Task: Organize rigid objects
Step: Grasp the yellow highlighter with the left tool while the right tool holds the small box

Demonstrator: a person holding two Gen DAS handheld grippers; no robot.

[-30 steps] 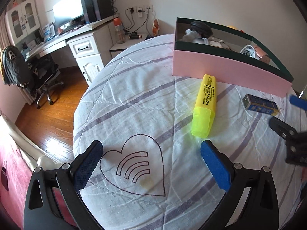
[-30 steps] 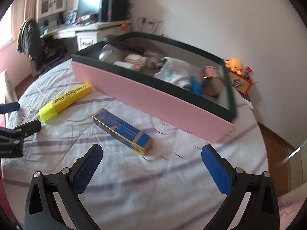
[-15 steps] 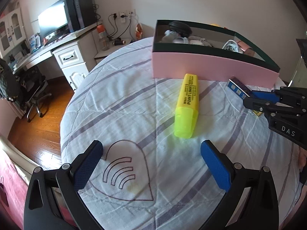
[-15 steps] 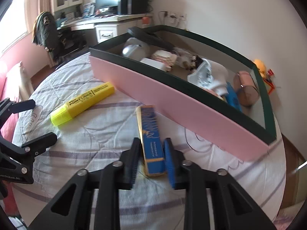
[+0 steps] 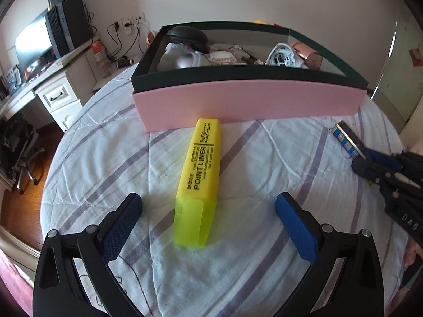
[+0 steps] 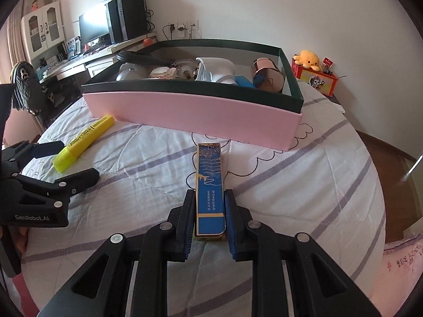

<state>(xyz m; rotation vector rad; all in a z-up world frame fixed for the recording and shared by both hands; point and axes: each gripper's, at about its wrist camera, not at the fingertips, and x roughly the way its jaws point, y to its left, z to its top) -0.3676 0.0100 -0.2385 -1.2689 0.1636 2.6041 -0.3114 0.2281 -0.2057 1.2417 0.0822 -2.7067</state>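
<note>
On a striped bedspread (image 5: 264, 158), our right gripper (image 6: 210, 211) clamps the near end of a blue and gold box (image 6: 209, 182), which lies just short of the pink storage box (image 6: 195, 111). Our left gripper (image 5: 208, 219), its jaws just now narrowing yet wide apart, straddles the cap end of a yellow highlighter (image 5: 201, 177) without touching it.

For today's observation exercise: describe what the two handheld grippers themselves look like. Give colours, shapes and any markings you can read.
Both are alike: the left gripper and the right gripper have matte black, angular, open-framed arms studded with round silver bolts, and blue textured pads on the finger insides. Seen from the right wrist view, the left one's body carries white "GenRobot.AI" lettering.
</note>
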